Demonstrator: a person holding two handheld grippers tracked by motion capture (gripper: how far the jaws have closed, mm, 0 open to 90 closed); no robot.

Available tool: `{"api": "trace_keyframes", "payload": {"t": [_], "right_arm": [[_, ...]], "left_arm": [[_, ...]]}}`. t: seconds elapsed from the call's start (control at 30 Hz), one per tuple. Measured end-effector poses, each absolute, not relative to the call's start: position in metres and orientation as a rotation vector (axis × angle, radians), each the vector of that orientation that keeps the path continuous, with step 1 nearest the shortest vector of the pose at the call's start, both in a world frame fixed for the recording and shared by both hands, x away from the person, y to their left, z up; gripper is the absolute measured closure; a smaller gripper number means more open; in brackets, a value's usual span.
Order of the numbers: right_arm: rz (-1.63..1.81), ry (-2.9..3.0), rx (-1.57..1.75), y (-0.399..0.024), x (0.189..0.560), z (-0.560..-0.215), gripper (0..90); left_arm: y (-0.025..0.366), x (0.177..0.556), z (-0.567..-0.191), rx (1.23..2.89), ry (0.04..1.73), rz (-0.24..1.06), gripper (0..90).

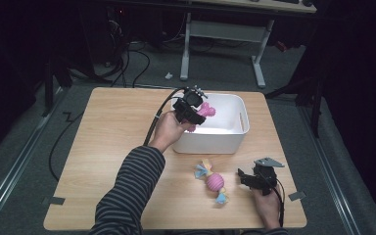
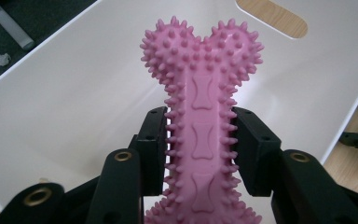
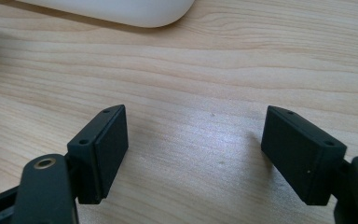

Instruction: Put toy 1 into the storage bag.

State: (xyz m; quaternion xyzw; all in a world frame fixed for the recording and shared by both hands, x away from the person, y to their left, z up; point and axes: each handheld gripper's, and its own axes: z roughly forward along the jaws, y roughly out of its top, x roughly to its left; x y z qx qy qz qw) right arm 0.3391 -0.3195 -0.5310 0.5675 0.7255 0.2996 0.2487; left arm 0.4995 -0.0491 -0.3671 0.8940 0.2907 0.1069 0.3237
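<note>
A pink spiky bone toy (image 2: 201,102) stands between the jaws of my left gripper (image 2: 200,135), which is shut on its shaft. In the high view the left gripper (image 1: 196,115) holds the bone toy (image 1: 204,111) over the near left part of the white bin (image 1: 235,139). The bin's white inside (image 2: 74,102) lies behind the toy. My right gripper (image 1: 245,177) rests at the table's front right, and its jaws (image 3: 193,140) stand wide open over bare wood. A pink ball toy with yellow and blue ends (image 1: 214,182) lies just left of it.
The wooden table (image 1: 112,142) has free room on its left half. A corner of the white bin (image 3: 121,11) shows at the top of the right gripper view. Desk legs and cables stand on the floor beyond the table.
</note>
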Motion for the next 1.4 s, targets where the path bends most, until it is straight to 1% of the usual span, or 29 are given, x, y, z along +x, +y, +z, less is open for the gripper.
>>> {"api": "trace_keyframes", "payload": {"t": [1.07, 1.33, 1.4], "right_arm": [[0.813, 1.978, 1.55, -0.319, 0.339, -0.531, 23.0], [0.814, 1.979, 1.549, -0.319, 0.339, -0.531, 22.9], [0.814, 1.979, 1.548, -0.319, 0.339, -0.531, 23.0]], "left_arm": [[-0.057, 0.503, -0.384, 2.389, 0.805, 0.282, 57.6], [-0.052, 0.5, -0.377, 2.357, 0.804, 0.265, 55.4], [-0.049, 0.498, -0.372, 2.346, 0.796, 0.271, 53.2]]}}
